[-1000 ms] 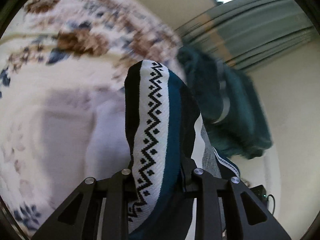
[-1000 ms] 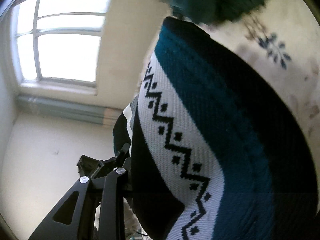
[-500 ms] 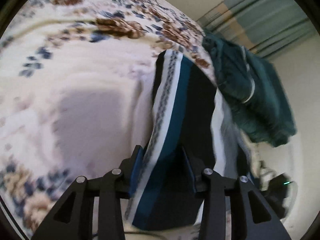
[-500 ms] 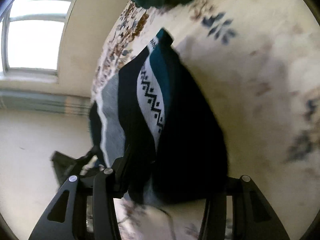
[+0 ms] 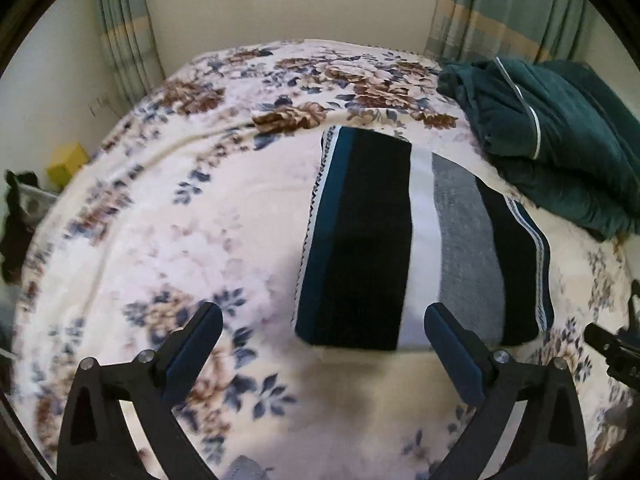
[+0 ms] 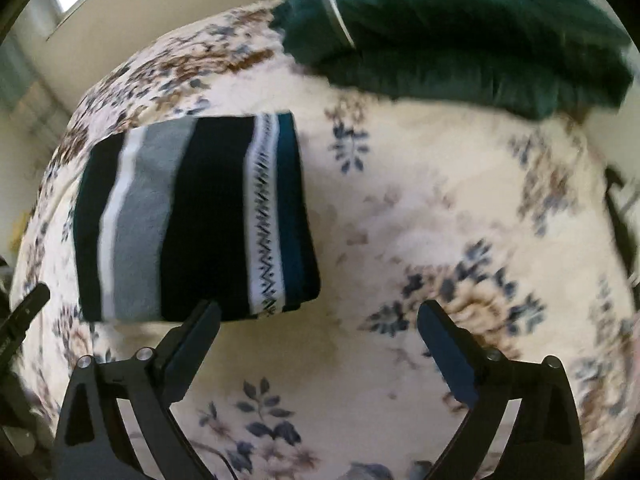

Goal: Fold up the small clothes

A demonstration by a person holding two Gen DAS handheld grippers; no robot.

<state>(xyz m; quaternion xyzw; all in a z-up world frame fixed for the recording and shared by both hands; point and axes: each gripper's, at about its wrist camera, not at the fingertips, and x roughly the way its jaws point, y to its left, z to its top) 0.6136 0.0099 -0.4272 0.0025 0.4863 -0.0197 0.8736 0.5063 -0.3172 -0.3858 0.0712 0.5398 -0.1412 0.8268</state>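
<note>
Folded striped knit garment (image 5: 404, 240) lying flat on the floral bedspread (image 5: 168, 216), just ahead of both claws. Top layer turned over onto the lower one, so the black, white and grey bands plus the zigzag trim run in straight lines away from the cameras; near edge looks squared off, lower layer showing at one side.

Left claw (image 5: 324, 344) spread wide, nothing between the pads, jaws just opened from a hold on the fabric; garment's near edge ahead of it, towards its right finger, not touched as far as can be seen. Right claw (image 6: 318, 338) likewise gaping and empty, jaws just opened; garment ahead and to its left, with the left finger overlapping the hem in the view, contact hard to tell through the blur.

Judged by the lie of the cloth: this fold laid down and let go. Whether one more fold across the long side is wanted cannot be told from here; already a compact rectangle. Dark green fleece bundle (image 5: 560, 140) heaped beyond the garment, off to the right of the left claw, loose and rumpled — probably the next piece to fold. Likely left: any smoothing or shifting aside of the striped piece, then the green one.
</note>
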